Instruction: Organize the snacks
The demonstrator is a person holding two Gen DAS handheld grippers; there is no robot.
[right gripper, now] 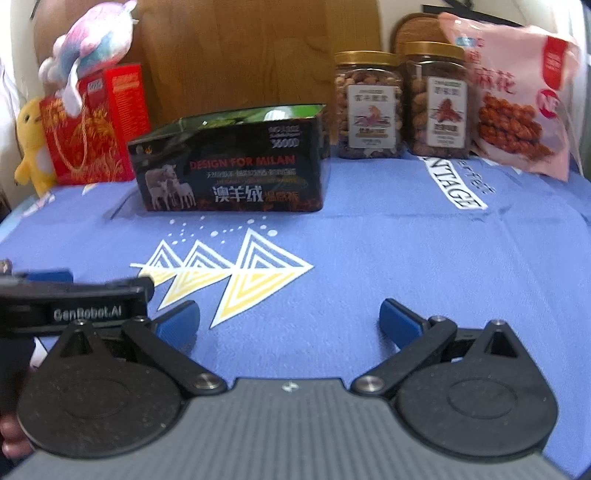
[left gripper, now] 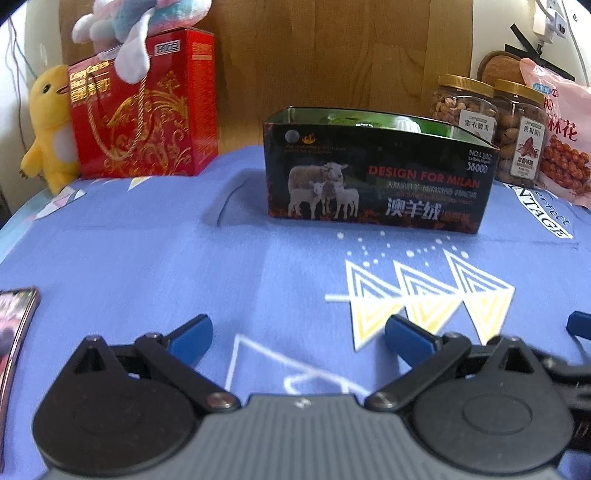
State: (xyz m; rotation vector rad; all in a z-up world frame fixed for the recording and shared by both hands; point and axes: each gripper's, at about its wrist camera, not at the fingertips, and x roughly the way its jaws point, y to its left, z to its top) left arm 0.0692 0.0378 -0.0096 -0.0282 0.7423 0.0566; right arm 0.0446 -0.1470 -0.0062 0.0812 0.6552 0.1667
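Observation:
An open black box [left gripper: 376, 173] printed with sheep stands on the blue cloth; it also shows in the right wrist view [right gripper: 232, 170]. Something white and green lies inside it, mostly hidden. Two gold-lidded nut jars [left gripper: 463, 107] [left gripper: 521, 133] stand at its right, also in the right wrist view [right gripper: 367, 107] [right gripper: 436, 99]. A pink snack bag [left gripper: 561, 136] [right gripper: 517, 99] leans beside them. My left gripper [left gripper: 299, 336] is open and empty, low over the cloth in front of the box. My right gripper [right gripper: 288, 321] is open and empty, to the right of the left one.
A red gift box [left gripper: 144, 107] [right gripper: 92, 129] with a pastel plush toy [left gripper: 140, 22] on top stands at the back left, next to a yellow duck plush [left gripper: 48, 129]. A phone [left gripper: 14, 328] lies at the left edge. A wooden board [left gripper: 332, 51] backs the table.

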